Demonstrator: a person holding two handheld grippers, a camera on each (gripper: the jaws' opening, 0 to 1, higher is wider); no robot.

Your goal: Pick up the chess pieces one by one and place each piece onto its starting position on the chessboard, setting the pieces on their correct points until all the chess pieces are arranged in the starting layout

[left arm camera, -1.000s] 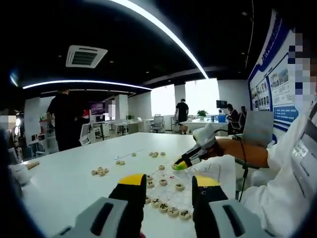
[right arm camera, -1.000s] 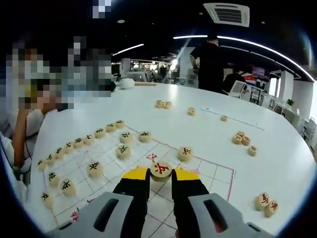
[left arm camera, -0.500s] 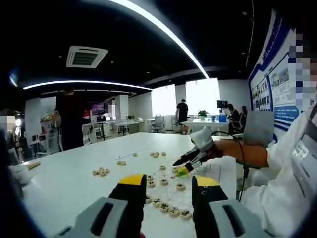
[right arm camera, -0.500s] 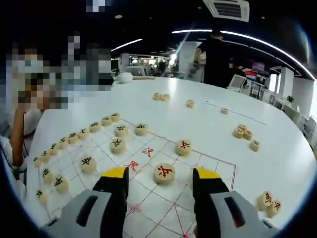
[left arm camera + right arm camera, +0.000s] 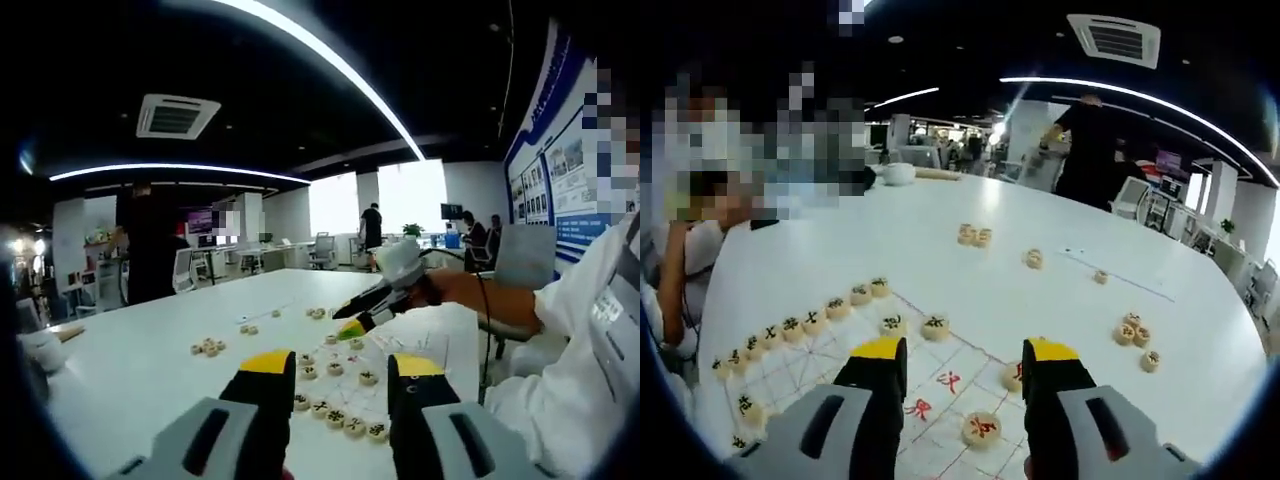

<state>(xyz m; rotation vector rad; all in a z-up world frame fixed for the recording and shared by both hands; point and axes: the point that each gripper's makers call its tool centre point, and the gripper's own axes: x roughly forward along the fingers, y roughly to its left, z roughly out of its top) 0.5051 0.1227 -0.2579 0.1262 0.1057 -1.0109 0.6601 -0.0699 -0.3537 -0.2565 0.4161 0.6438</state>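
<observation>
The paper chessboard [image 5: 800, 365] with red lines lies on the white table. Black-lettered pieces [image 5: 835, 307] line its left edge, and two more [image 5: 935, 327] stand further in. A red-lettered piece [image 5: 982, 430] rests on the board, low between the jaws of my right gripper [image 5: 965, 360], which is open and raised above it. A second red piece [image 5: 1012, 377] peeks out beside the right jaw. My left gripper [image 5: 343, 375] hangs open and empty over the near row of pieces [image 5: 335, 415]. In the left gripper view the right gripper [image 5: 375, 305] hovers above the board.
Loose pieces lie scattered on the table: a pair [image 5: 974, 236], singles [image 5: 1034, 259], a cluster [image 5: 1132, 330], and another group [image 5: 207, 347]. A person in black [image 5: 1090, 150] stands beyond the far table edge. A sleeve [image 5: 580, 330] fills the right.
My right gripper opened, left the red piece on the board, and rose away from it. The left gripper stayed still.
</observation>
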